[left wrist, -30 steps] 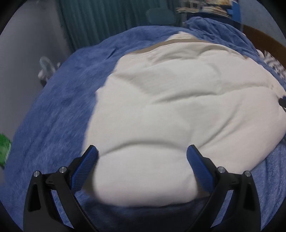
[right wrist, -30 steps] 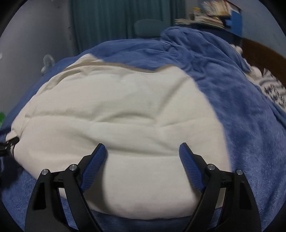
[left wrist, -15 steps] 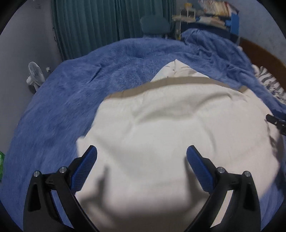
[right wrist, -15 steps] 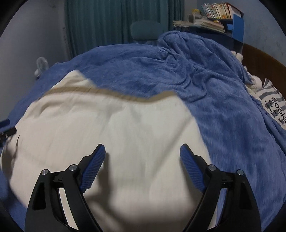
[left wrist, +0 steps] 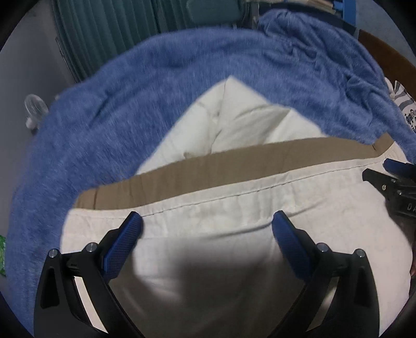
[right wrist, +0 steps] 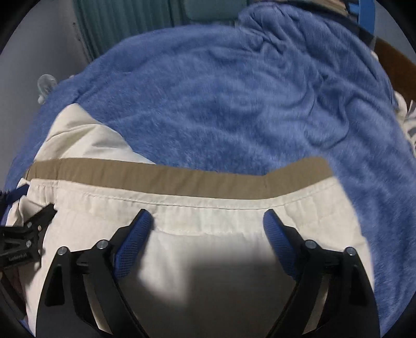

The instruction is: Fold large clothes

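A cream garment (left wrist: pixel 234 234) with a tan band (left wrist: pixel 208 169) along its far edge lies folded on a blue blanket (left wrist: pixel 130 104). More cream cloth (left wrist: pixel 241 122) sticks out beyond the band. My left gripper (left wrist: pixel 206 223) is open, hovering just above the cloth near the band. My right gripper (right wrist: pixel 208 221) is open too, over the same garment (right wrist: pixel 221 247) beside the band (right wrist: pixel 169 176). Each gripper shows at the edge of the other's view: the right one (left wrist: pixel 395 182), the left one (right wrist: pixel 23 239). Neither holds anything.
The blue blanket (right wrist: pixel 234 104) covers the whole bed. Teal curtains (left wrist: pixel 109 31) and a chair (right wrist: pixel 213 10) stand behind it. A small fan (left wrist: pixel 33 106) is at the left. A wooden headboard (right wrist: pixel 397 65) and patterned pillow (left wrist: pixel 405 104) are at the right.
Both grippers have moved forward over the garment toward the tan band. The band now lies just beyond the fingertips, and more cream cloth beyond it has come into view.
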The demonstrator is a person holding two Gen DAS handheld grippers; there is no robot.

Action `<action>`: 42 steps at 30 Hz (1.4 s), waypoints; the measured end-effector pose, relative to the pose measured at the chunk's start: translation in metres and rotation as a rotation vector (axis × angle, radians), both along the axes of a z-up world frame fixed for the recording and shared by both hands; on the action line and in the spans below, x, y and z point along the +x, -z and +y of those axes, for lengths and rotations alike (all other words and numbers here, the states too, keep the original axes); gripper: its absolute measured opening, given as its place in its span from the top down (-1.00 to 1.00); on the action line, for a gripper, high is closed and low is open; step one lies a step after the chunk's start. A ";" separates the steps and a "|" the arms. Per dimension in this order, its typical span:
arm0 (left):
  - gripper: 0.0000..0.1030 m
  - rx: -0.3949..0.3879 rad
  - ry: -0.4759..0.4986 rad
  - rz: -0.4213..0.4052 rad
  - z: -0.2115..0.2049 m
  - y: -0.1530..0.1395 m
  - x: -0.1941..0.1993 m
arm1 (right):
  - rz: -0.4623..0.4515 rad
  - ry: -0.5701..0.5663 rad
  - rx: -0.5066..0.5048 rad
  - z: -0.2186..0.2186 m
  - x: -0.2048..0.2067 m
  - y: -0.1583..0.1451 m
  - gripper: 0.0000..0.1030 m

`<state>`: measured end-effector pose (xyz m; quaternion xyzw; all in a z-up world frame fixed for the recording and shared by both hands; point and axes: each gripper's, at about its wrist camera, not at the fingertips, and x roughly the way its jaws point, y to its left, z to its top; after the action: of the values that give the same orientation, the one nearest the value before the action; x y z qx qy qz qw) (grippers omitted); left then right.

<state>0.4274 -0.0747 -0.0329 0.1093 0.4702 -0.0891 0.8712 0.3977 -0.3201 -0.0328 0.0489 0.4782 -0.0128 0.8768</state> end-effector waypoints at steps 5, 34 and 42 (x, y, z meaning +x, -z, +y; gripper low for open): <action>-0.90 -0.020 -0.008 0.051 0.002 0.021 0.006 | -0.003 0.011 -0.059 0.011 0.000 0.011 -0.68; -0.79 -0.477 0.047 0.104 0.241 0.041 -0.086 | 0.021 -0.091 0.564 -0.171 -0.113 0.042 -0.66; -0.55 -0.648 0.033 0.111 0.233 0.055 -0.063 | 0.007 -0.133 0.595 -0.161 -0.084 0.050 -0.61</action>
<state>0.3643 0.1588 -0.0884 -0.1709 0.4623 -0.2537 0.8323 0.3132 -0.4809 -0.0832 0.2720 0.4662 0.1850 0.8212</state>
